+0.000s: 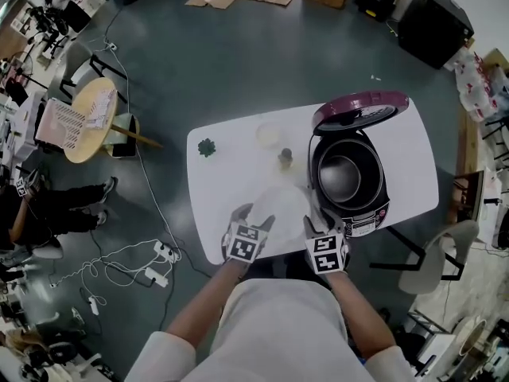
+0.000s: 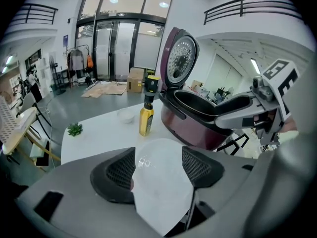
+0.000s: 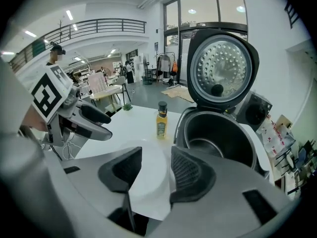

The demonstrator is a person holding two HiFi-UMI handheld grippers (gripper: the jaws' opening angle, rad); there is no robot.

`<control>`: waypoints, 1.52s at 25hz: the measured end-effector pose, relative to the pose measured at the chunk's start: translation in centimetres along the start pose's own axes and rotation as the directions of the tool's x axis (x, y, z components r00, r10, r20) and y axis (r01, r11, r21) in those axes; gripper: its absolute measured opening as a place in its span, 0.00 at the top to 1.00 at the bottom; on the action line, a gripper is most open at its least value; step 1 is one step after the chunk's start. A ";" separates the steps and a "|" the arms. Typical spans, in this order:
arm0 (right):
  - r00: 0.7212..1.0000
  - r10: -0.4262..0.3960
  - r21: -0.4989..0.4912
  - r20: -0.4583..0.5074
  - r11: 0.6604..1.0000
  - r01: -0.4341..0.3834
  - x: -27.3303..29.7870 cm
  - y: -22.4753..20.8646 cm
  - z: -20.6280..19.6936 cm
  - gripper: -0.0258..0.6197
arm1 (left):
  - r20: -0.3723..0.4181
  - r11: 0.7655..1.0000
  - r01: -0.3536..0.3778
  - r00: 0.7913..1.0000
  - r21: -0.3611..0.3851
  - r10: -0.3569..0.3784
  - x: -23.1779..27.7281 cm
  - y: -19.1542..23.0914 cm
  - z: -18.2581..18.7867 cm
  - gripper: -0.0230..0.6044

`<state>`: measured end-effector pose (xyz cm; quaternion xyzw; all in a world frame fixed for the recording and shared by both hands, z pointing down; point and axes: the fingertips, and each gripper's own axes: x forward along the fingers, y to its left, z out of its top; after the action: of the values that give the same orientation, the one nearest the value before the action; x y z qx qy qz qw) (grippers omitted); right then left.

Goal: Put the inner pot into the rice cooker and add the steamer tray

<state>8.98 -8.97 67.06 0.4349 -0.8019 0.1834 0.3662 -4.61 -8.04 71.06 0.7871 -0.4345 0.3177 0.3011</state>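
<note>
The tray (image 1: 280,204) is straddled by the left gripper (image 2: 158,155) and right gripper (image 3: 156,152), both with jaws apart; the open cooker (image 1: 374,213) is seen just beyond the right gripper.

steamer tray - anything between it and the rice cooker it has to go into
Nothing visible does. The steamer tray lies right beside the rice cooker, whose lid is up and whose inner pot is in, with nothing showing inside. The oil bottle stands beyond the tray, to the side of that path.
</note>
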 end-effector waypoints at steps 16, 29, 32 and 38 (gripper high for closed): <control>0.988 -0.010 0.170 -0.155 0.985 0.037 5.7 2.7 -8.6 0.65 | -0.141 0.995 0.062 0.989 0.078 -0.051 5.0 3.2 -6.5 0.47; 0.957 -0.040 0.312 -0.287 0.941 0.133 10.6 1.5 -16.1 0.65 | -0.240 0.988 0.115 0.967 0.104 -0.087 10.4 3.8 -10.6 0.47; 0.948 -0.034 0.341 -0.317 0.928 0.147 11.5 1.5 -17.2 0.65 | -0.250 0.989 0.110 0.965 0.103 -0.081 11.4 4.2 -10.9 0.47; 0.940 -0.042 0.364 -0.338 0.915 0.172 12.9 1.2 -19.0 0.65 | -0.277 0.989 0.099 0.958 0.108 -0.066 12.6 4.4 -11.6 0.49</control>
<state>11.56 -3.89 89.34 0.5065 -0.6531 0.3870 0.4088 -5.93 -7.51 88.65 0.7700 -0.3357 0.4361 0.3229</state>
